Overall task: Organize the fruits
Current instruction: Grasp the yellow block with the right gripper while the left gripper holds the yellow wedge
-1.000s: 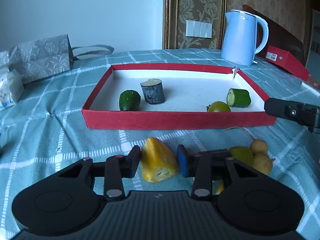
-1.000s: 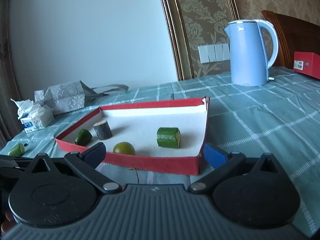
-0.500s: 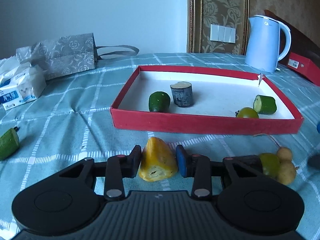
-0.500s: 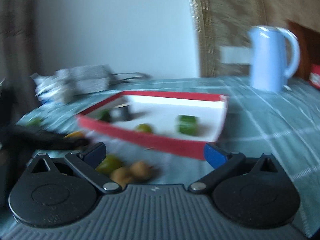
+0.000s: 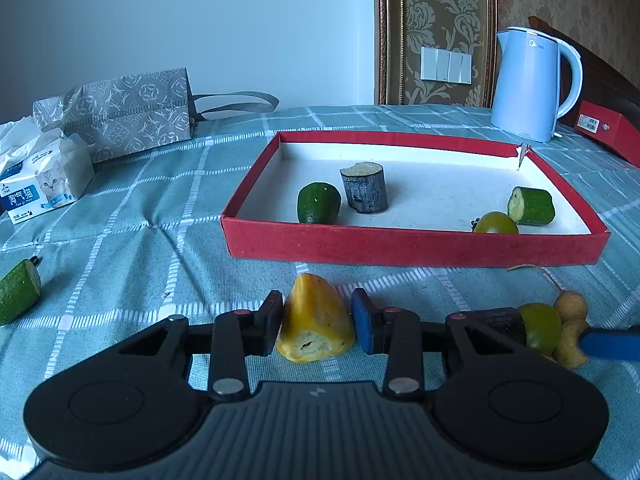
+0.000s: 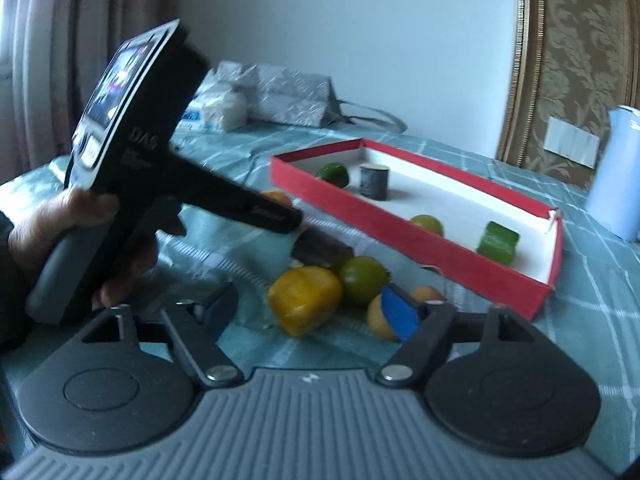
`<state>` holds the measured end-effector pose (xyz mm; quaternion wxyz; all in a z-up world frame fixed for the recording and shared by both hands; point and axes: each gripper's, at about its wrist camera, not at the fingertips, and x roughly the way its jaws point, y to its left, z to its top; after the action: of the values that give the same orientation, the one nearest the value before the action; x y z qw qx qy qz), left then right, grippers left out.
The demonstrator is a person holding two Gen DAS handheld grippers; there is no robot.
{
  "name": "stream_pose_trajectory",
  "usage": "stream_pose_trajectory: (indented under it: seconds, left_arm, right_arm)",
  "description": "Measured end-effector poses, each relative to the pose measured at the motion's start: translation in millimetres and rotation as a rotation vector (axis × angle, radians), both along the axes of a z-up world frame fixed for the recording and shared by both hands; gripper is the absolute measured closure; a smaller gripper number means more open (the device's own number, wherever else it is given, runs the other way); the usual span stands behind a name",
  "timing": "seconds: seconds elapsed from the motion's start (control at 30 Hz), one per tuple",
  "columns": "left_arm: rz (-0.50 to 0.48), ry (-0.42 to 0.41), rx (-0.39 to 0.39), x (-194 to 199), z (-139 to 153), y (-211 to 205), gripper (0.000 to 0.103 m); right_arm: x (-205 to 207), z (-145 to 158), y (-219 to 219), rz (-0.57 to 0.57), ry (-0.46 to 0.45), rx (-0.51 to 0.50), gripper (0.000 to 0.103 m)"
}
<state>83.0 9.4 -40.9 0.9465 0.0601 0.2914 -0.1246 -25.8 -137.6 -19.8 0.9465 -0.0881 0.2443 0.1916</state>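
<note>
a lived-in home room. brown damask wallpaper (image 5: pixel 448 12) with a white wall switch panel (image 5: pixel 450 65), a drawn curtain (image 6: pixel 80 20). a pale blue electric kettle (image 5: pixel 528 80) on the teal checked cloth-covered surface (image 5: pixel 140 216).

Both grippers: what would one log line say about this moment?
left gripper: shut on yellow fruit piece | right gripper: closing, around another yellow piece, not yet gripped | red tray: four pieces inside

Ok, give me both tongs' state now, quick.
Left tongs: shut on the yellow fruit.
Right tongs: closing around another yellow piece, not gripping yet.
</note>
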Motion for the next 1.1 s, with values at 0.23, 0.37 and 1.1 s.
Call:
stream_pose_trajectory:
  seconds: [0.23,0.37,1.1]
  left_arm:
    - [0.0,0.0,0.0,0.1,-0.3,-0.3,0.066]
    - [0.0,0.0,0.0,0.1,-0.4,-0.5,0.066]
    - [0.0,0.0,0.001,0.0,-0.2,-0.1,0.067]
  right_arm:
    - [10.9,-2.5,15.8,0.01,0.019,-0.051,0.037]
    - [10.4,-2.6,23.0,-0.004,-0.007,-0.094,0.045]
    - [23.8,-6.2,10.1,-0.07,0.109,0.047,0.062]
